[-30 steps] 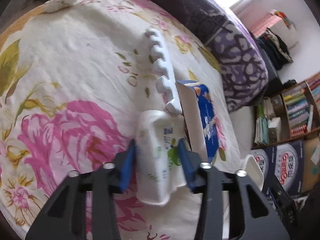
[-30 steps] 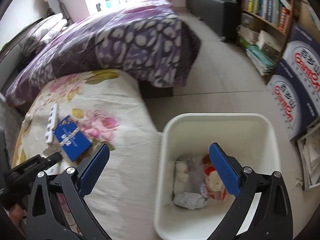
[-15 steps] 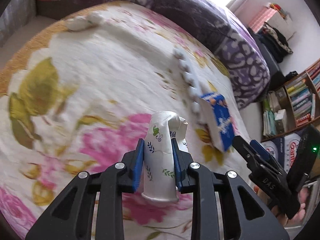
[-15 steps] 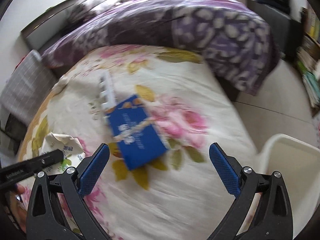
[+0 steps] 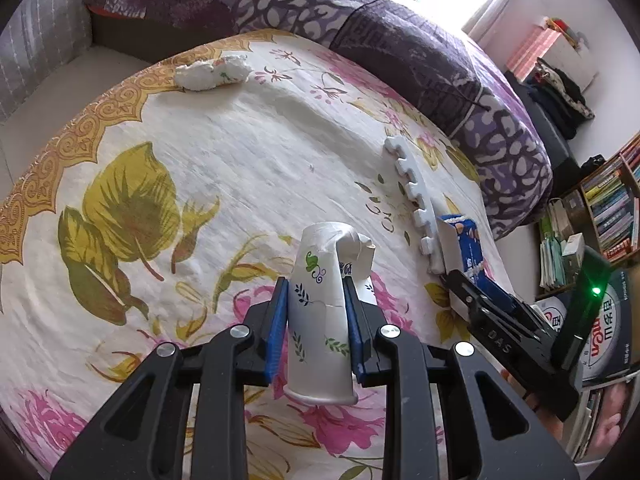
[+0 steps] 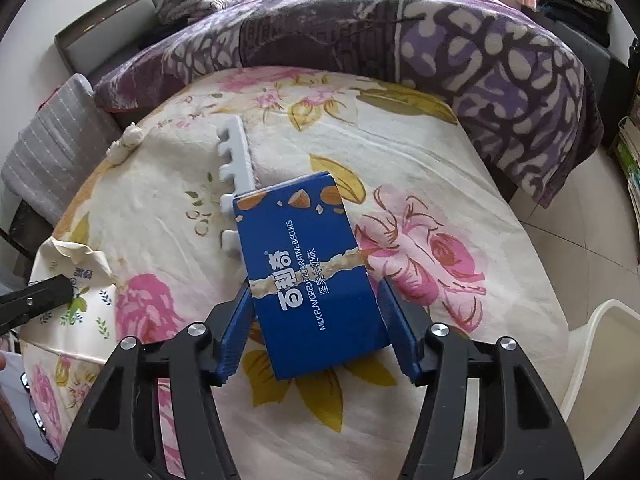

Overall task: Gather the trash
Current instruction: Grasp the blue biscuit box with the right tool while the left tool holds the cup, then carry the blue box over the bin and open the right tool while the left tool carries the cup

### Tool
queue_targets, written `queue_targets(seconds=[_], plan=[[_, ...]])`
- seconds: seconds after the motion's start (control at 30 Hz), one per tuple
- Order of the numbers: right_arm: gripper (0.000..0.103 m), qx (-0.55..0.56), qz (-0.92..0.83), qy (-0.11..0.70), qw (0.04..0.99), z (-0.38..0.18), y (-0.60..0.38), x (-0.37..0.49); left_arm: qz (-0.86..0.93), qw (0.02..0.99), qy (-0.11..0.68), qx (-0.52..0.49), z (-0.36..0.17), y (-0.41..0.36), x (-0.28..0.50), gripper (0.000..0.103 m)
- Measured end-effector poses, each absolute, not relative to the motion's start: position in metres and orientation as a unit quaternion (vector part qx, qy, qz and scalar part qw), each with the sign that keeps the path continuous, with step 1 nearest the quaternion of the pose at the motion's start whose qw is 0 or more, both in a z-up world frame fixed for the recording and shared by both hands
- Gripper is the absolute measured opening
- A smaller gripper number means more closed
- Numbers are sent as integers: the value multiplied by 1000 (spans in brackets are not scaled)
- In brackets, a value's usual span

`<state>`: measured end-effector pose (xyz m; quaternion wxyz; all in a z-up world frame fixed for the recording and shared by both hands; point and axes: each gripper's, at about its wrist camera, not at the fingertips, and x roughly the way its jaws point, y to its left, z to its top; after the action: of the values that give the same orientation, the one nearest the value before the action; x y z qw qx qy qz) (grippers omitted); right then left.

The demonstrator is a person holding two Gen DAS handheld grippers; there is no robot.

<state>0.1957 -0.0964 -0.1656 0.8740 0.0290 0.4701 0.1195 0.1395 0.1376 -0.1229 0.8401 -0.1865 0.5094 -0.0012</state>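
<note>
- Left wrist view: the left gripper (image 5: 318, 322) is clamped on a crumpled paper cup (image 5: 320, 316) — both blue pads press its sides, the rim toward the camera, the crushed base pointing away over the floral bedsheet (image 5: 224, 168).
- Farther back on the sheet lies a crumpled white wad (image 5: 212, 73) near the gold border; a white notched foam strip (image 5: 412, 196) runs toward the blue biscuit box (image 5: 464, 246).
- The right gripper (image 5: 486, 296) enters from the right, its tip at that box.
- Right wrist view: the right gripper (image 6: 316, 320) has its jaws closing around the biscuit box (image 6: 306, 268), which lies flat on the bedsheet (image 6: 400, 152) between the pads. The left pad looks to be touching the box edge; the right pad stands just off it.
- The foam strip (image 6: 236, 156) touches the box's far corner — the white wad (image 6: 126, 142) sits at the sheet's edge.
- The cup (image 6: 76, 268) and the left gripper's tip (image 6: 44, 298) show at the left; a white bin's (image 6: 592, 364) rim shows at the lower right.
</note>
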Motion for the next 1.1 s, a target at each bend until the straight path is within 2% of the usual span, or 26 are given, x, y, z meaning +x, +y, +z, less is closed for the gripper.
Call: queue_targets(seconds=[0.5, 1.1], plan=[[57, 46, 79, 411, 907, -107, -100, 159, 25, 889, 437, -134, -82, 118, 130, 27], [58, 51, 37, 407, 911, -89, -139, 123, -5, 908, 411, -82, -63, 61, 122, 27]])
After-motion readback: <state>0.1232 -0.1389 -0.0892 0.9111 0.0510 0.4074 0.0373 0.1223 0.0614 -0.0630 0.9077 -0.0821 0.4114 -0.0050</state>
